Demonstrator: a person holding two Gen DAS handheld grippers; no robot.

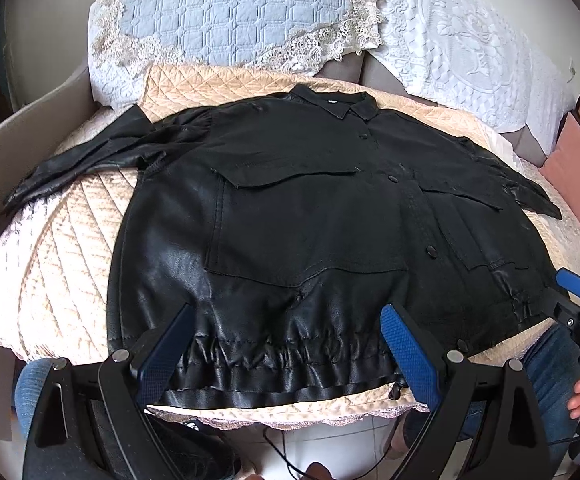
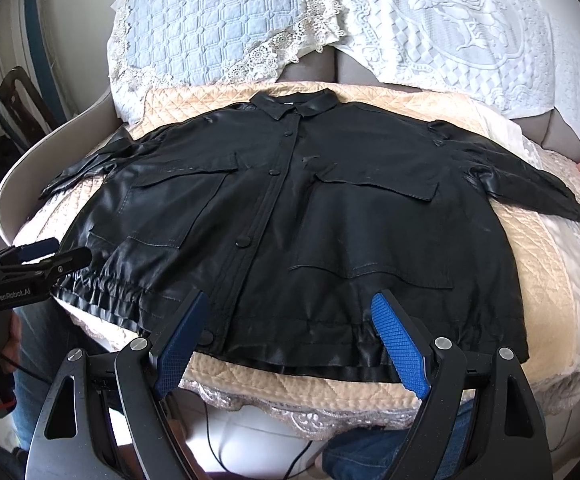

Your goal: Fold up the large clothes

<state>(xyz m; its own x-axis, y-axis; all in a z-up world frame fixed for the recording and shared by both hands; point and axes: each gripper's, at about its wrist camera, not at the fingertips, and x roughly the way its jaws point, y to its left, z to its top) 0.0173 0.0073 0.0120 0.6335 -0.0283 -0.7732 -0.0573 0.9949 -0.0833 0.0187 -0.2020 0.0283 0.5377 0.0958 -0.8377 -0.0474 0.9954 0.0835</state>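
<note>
You can read "GenRobot.AI" in pale letters on the black body of the left gripper [image 2: 29,254] in your right wrist view; in your left wrist view the right gripper [image 1: 576,284] shows only a cut-off "D"; the collar label on the jacket [image 1: 290,208] is too small to read

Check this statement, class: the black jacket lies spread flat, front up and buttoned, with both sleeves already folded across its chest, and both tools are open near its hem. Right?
One error: the sleeves. In the right wrist view the black jacket has both sleeves stretched out sideways, none folded across the chest. The rest holds: front up, buttoned, with the left tool and right tool open near the hem.
</note>
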